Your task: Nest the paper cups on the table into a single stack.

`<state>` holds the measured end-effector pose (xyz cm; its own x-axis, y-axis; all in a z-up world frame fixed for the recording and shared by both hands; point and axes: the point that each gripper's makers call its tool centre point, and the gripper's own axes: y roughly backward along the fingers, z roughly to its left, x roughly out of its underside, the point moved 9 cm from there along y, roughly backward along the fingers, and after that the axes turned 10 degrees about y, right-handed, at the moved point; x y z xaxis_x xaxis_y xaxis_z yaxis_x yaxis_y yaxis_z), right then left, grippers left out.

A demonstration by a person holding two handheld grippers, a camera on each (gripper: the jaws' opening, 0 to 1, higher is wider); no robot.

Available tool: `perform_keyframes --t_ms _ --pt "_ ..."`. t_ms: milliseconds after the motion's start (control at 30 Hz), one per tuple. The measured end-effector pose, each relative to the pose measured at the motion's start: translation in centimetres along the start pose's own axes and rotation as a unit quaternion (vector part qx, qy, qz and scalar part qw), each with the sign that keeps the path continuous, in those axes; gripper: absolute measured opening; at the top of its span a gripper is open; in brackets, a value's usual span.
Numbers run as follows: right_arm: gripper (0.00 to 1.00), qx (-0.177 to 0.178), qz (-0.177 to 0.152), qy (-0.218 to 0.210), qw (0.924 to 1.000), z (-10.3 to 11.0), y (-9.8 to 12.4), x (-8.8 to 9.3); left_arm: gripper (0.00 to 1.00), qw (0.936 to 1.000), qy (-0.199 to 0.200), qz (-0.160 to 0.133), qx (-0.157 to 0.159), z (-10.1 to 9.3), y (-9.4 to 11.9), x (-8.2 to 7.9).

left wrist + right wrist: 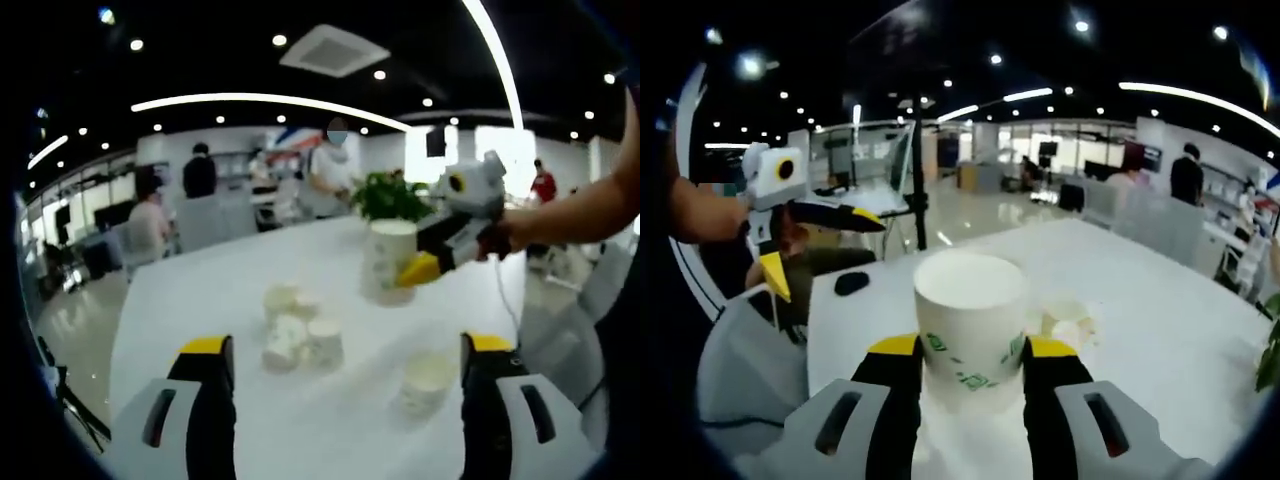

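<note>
White table [330, 440] seen running toward 12 o'clock, far edge near seated people; bare surface at 7. Left gripper [340, 375] fingers spread wide, nothing held. Loose cups [300, 335] clustered at 12, single cup [428, 380] at 2. Right gripper [970, 375] fingers clamped on upright paper cup [970, 315]; tipped cup [1068, 322] at 1.

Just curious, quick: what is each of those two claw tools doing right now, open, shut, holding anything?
Left gripper: jaws open, holding nothing, above the white table.
Right gripper: jaws shut on an upside-down paper cup.
</note>
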<state>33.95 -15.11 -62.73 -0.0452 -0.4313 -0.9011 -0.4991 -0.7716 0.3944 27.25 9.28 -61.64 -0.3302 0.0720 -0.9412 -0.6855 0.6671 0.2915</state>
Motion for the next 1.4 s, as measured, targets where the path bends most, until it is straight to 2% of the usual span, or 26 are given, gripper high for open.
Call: perform_keyframes --t_ms 300,567,867,1167,1400 --pt "0.37 -0.001 -0.003 -0.006 1.0000 0.6 0.7 -0.4 0.90 0.9998 0.001 -0.005 0.017 -0.5 -0.8 -0.9" --pt "0.37 -0.013 -0.010 -0.008 0.9998 2.0 0.7 -1.2 0.88 0.9994 0.010 -0.011 0.030 -0.9 -1.5 -1.3" --pt "0.37 -0.024 -0.009 -0.016 0.9996 3.2 0.4 -1.4 0.84 0.9987 -0.006 -0.012 0.049 -1.8 -3.2 -2.3" --pt "0.37 -0.035 0.001 0.001 0.9994 4.5 0.5 -1.5 0.66 0.9962 -0.006 0.000 0.087 -3.4 -4.8 -2.7" --pt "0.37 -0.041 -0.001 0.001 0.9992 5.1 0.7 -1.5 0.62 0.9948 -0.011 0.002 0.101 -4.2 -5.8 -3.1"
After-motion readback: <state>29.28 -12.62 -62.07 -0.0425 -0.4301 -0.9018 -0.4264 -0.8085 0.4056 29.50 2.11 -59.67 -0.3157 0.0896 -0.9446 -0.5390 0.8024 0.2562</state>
